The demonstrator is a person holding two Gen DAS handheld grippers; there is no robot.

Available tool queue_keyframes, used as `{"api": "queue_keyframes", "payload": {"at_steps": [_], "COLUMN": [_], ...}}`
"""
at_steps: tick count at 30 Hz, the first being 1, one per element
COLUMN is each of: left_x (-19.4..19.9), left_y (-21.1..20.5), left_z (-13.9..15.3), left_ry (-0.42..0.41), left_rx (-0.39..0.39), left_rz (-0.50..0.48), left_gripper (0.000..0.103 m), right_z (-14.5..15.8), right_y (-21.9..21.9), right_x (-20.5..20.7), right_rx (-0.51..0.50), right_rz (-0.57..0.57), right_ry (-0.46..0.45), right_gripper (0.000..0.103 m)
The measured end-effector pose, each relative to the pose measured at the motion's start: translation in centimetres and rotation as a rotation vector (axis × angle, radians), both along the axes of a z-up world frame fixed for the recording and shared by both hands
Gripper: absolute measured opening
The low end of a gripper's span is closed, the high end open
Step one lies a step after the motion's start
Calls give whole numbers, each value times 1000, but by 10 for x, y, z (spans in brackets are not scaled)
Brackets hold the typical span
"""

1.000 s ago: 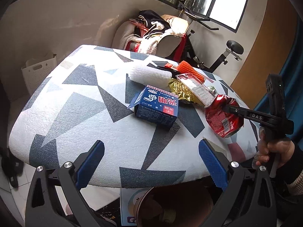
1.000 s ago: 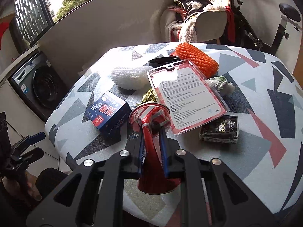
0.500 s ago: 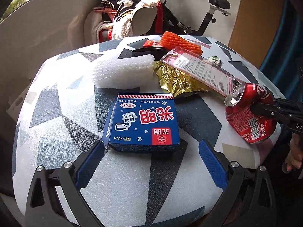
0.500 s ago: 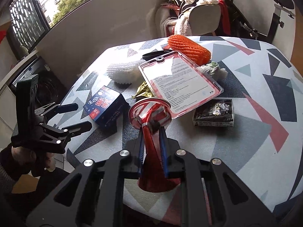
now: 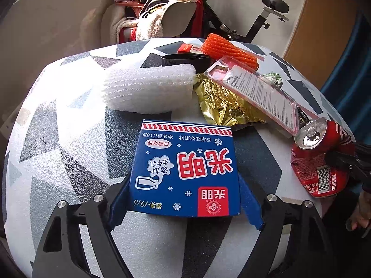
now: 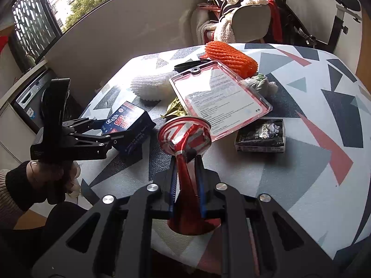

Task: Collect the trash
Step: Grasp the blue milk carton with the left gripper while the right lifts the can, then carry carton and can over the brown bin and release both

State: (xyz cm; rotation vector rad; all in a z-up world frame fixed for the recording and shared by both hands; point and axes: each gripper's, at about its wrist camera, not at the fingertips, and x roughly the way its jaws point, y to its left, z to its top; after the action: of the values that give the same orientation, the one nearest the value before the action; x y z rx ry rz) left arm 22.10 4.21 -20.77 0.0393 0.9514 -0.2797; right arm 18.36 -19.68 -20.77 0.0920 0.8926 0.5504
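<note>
A blue carton (image 5: 185,169) with red and white print lies on the patterned table (image 5: 69,139). My left gripper (image 5: 185,203) has a blue finger against each side of it, closed onto it. The carton and left gripper also show in the right wrist view (image 6: 129,127). My right gripper (image 6: 185,180) is shut on a crushed red soda can (image 6: 185,139), held above the table's near edge. The can also shows at the right of the left wrist view (image 5: 320,162).
On the table lie a white foam net (image 5: 148,90), gold foil wrapper (image 5: 222,104), clear pink plastic package (image 6: 220,102), orange foam net (image 6: 231,58), black lid (image 5: 185,60), crumpled tissue (image 6: 262,83) and a black packet (image 6: 259,136). A chair with clothes (image 6: 231,23) stands behind.
My left gripper has moved forward over the table and its fingers have closed in on the blue carton. The right gripper still holds the can, little moved.
</note>
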Motion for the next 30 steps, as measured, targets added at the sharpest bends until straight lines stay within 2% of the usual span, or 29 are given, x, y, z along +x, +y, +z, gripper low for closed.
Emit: {"api": "queue_keyframes", "payload": {"at_steps": [8,13,18,26,30], "left_x": [-59,-116,-164,-198,-207], "left_y": [-14,-30,-47,-60,-62], "left_z": [26,28,17,-2,-3], "left_ry": [-34,-31,4,68,48], "left_rx": [-52,-91,-120,-101,-91], "left_rz": [-76,-118,-181,-248,-268], "left_gripper": [80,80,80,80,82], "right_z": [11,22,29,31,27], "right_y": [-6,-18,-32,-50,-60], "right_x": [-15,-31,-48,-75,-83], "right_rx": [30,55,69,76,77], "right_rz": [-10,-34,-55,-83,-103], "right_ry": [-18,-32,-34,-35,-22], "right_gripper": [18,18,18,18,18]}}
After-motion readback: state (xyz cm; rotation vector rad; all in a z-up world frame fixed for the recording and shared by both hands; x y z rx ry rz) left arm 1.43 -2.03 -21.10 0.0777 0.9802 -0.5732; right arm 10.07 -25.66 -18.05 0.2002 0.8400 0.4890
